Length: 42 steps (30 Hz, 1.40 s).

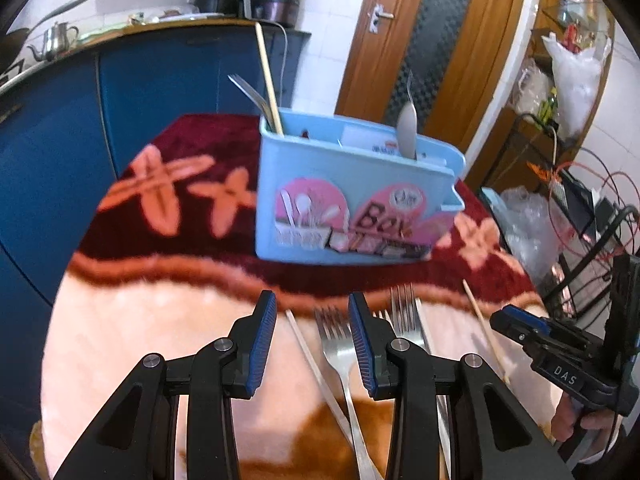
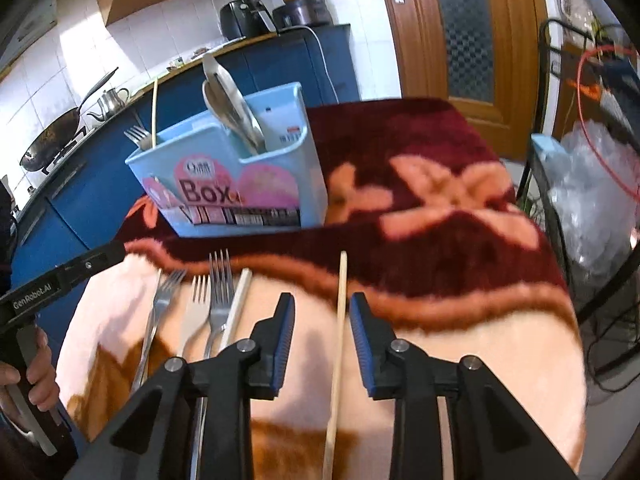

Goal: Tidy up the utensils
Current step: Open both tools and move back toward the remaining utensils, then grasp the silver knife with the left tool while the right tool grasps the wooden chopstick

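A light blue utensil box (image 1: 352, 200) (image 2: 240, 184) stands on the dark red part of the table cloth. It holds a fork (image 2: 136, 136) and a wooden chopstick (image 1: 269, 80) at one end and spoons (image 2: 232, 112) at the other. Several forks (image 1: 336, 344) (image 2: 218, 292) and a pale chopstick (image 1: 308, 352) (image 2: 238, 308) lie on the pink cloth in front of it. My left gripper (image 1: 311, 298) hovers open over a fork and the pale chopstick. My right gripper (image 2: 322, 298) is open, and a wooden chopstick (image 2: 340, 320) lies between its fingers without touching the pads.
The patterned cloth (image 2: 460, 344) drops off at the table edges. Blue cabinets (image 1: 160, 92) with a kettle (image 1: 56, 40) and a wok (image 2: 52, 140) stand behind. A wooden door (image 1: 432, 40) and a wire rack with plastic bags (image 2: 592, 184) are to the right.
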Each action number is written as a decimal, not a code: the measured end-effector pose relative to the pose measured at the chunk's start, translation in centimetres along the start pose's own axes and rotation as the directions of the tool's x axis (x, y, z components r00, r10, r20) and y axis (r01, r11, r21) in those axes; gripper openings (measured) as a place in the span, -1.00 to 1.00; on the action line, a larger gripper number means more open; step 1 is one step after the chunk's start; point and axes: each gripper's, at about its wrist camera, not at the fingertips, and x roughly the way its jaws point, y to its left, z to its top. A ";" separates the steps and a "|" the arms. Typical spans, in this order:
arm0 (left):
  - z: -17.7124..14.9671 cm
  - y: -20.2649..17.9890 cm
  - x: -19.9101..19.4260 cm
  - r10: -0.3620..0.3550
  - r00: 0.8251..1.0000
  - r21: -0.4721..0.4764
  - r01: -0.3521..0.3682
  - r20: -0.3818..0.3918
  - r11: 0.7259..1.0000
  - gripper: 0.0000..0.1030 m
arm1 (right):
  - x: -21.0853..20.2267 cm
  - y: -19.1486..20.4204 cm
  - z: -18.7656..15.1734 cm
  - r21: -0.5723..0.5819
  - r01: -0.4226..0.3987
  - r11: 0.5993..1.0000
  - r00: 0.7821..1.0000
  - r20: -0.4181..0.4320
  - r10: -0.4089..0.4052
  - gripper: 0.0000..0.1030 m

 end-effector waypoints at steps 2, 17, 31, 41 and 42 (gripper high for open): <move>-0.3 -0.3 0.4 -0.003 1.000 0.009 0.004 -0.016 1.000 -0.26 | -0.1 -0.2 -0.4 0.004 0.000 1.000 1.000 -0.006 0.000 -0.35; -1.8 -1.9 3.3 -0.027 0.994 0.070 0.035 -0.105 0.997 -0.52 | 0.1 -1.7 -2.1 0.055 -0.017 0.998 0.999 -0.033 0.019 -0.30; -1.9 -2.4 4.3 0.006 0.991 0.086 0.005 -0.135 0.996 -0.52 | 0.1 -1.6 -2.1 0.046 -0.016 0.999 0.999 -0.039 0.018 -0.30; -2.6 -2.8 4.7 -0.037 0.980 0.064 0.050 -0.197 0.997 -0.51 | 0.3 -1.3 -1.9 0.008 -0.011 1.000 0.998 -0.062 0.011 -0.28; -2.6 -2.9 4.7 -0.033 0.980 0.066 0.047 -0.198 0.997 -0.51 | 0.4 -1.2 -1.8 0.000 -0.009 1.000 0.998 -0.068 0.009 -0.28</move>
